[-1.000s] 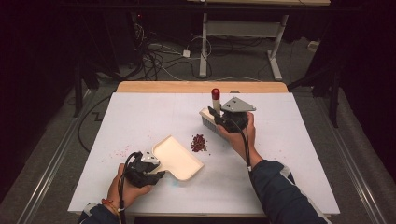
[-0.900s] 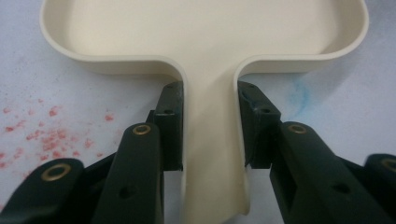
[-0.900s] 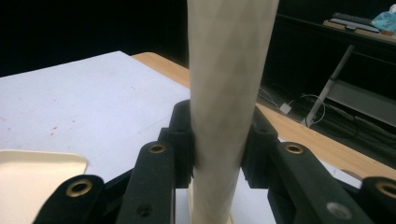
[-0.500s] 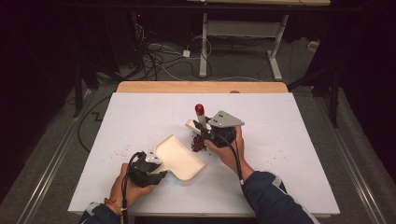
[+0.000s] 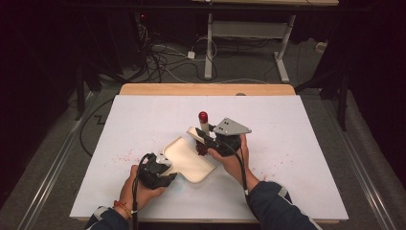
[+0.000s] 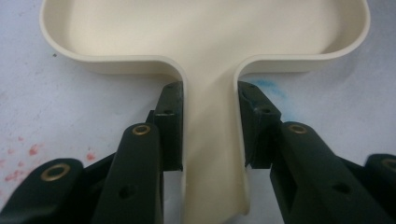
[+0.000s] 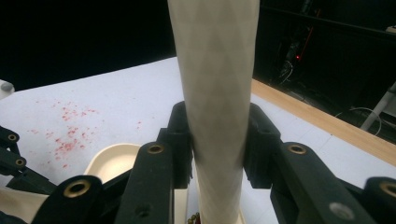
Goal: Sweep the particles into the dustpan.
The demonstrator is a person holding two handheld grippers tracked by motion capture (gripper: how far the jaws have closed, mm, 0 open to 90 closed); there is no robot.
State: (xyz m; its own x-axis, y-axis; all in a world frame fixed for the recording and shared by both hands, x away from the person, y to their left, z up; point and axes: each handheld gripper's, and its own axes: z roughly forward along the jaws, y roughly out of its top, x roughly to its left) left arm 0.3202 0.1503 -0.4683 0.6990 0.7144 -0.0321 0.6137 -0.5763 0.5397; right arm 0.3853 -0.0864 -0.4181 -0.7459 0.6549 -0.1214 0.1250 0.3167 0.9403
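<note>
Left tongs (image 6: 208, 126) clamp the cream dustpan (image 5: 187, 158) by its handle, pinning it flat on the tabletop (image 5: 297, 129) at frame centre. Right tongs (image 7: 217, 140) grip the brush (image 5: 203, 125) upright, bristles at the dark red crumbs (image 5: 201, 150) by the pan's mouth, evidently for sweeping in.

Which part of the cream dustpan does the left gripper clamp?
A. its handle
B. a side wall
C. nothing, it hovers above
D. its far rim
A: in the left gripper view the left gripper has both jaws pressed against the narrow handle of the dustpan.
</note>
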